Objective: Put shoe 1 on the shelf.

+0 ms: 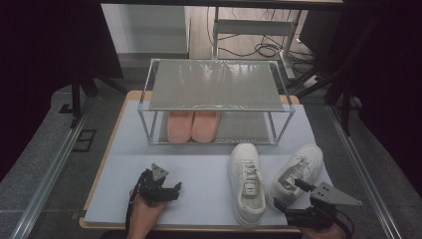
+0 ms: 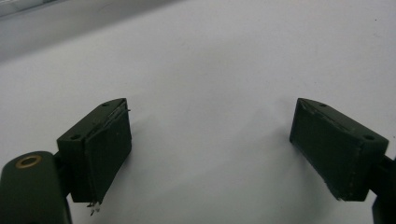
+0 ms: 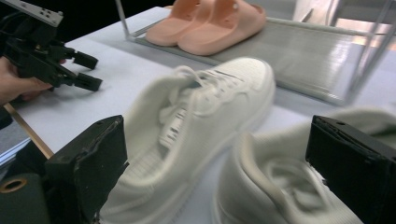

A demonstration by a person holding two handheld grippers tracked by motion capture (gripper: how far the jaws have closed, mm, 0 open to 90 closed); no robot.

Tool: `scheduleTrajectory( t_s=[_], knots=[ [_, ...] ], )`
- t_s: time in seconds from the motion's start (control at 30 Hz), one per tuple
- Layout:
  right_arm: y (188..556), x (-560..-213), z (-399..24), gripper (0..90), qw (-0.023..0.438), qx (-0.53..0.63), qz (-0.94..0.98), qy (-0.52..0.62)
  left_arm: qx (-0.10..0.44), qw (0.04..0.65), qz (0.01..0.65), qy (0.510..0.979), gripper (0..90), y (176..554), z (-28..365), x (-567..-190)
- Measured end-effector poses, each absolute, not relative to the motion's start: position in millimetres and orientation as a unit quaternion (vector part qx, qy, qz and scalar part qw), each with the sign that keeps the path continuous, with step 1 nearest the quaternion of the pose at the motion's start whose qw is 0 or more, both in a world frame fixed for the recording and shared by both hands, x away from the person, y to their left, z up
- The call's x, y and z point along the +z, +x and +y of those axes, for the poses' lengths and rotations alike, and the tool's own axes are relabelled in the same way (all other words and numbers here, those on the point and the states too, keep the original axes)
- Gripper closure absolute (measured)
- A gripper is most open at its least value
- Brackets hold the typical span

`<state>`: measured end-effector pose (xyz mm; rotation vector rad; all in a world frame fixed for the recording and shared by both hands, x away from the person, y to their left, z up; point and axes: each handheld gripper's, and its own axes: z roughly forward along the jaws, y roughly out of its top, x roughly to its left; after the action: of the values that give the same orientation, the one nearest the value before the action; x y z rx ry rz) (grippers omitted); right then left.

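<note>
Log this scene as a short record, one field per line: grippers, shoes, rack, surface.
left gripper: open, over bare mat, holding nothing
right gripper: open, close behind the heel of the right white shoe; contact cannot be told
left white shoe: flat on the mat, toe toward the rack
pink slippers: a pair, side by side on the rack's lower shelf
rack: two tiers, metal frame, top shelf bare
mat: pale, covers the table
</note>
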<state>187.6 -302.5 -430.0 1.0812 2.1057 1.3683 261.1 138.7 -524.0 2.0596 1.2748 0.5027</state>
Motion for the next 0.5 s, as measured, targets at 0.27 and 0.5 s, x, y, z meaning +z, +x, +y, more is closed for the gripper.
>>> scheduleTrajectory(
  t_s=[0.27, 0.5],
  knots=[
    [206, -434, -278, 8.5, 0.187, 0.483, 0.769, 0.375, 0.193, 0.327, 0.486, 0.787, 13.0, 261, 139, -524],
    [219, -440, -262, 14.8, 0.19, 0.474, 0.768, 0.387, 0.195, 0.326, 0.486, 0.787, 13.1, 261, 138, -524]
  ],
)
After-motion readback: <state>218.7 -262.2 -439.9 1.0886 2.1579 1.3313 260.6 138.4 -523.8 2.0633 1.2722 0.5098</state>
